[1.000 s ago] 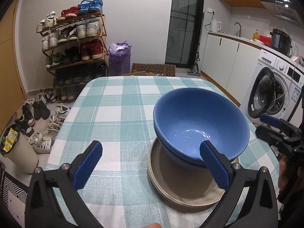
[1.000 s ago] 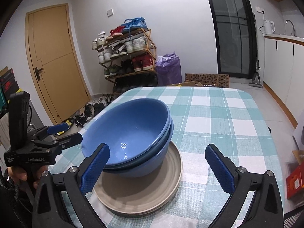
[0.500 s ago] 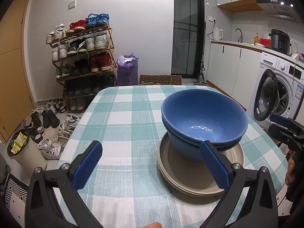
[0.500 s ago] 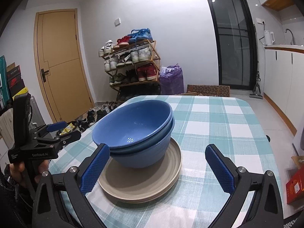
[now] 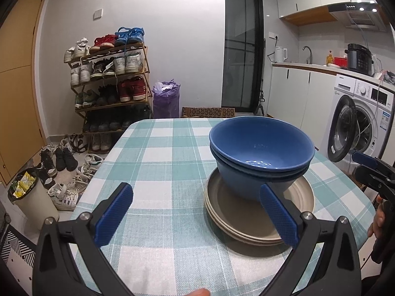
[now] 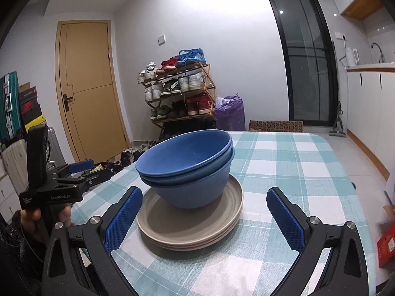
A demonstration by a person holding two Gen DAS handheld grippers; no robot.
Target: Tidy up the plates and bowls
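Two nested glossy blue round bowls sit on stacked beige ridged plates; left tool and right tool gape apart, empty.

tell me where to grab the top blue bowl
Pinch the rim of the top blue bowl from above on its raised side, facing the left gripper. It sits tilted in the lower bowl, so the rim stands clear there.

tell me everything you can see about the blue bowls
Two blue bowls, nested one inside the other, glossy like glazed ceramic or plastic, upright and empty. The top bowl sits slightly tilted in the lower one. They stand on a stack of beige plates, off-centre on it, on the checked tablecloth. Neither gripper touches them.
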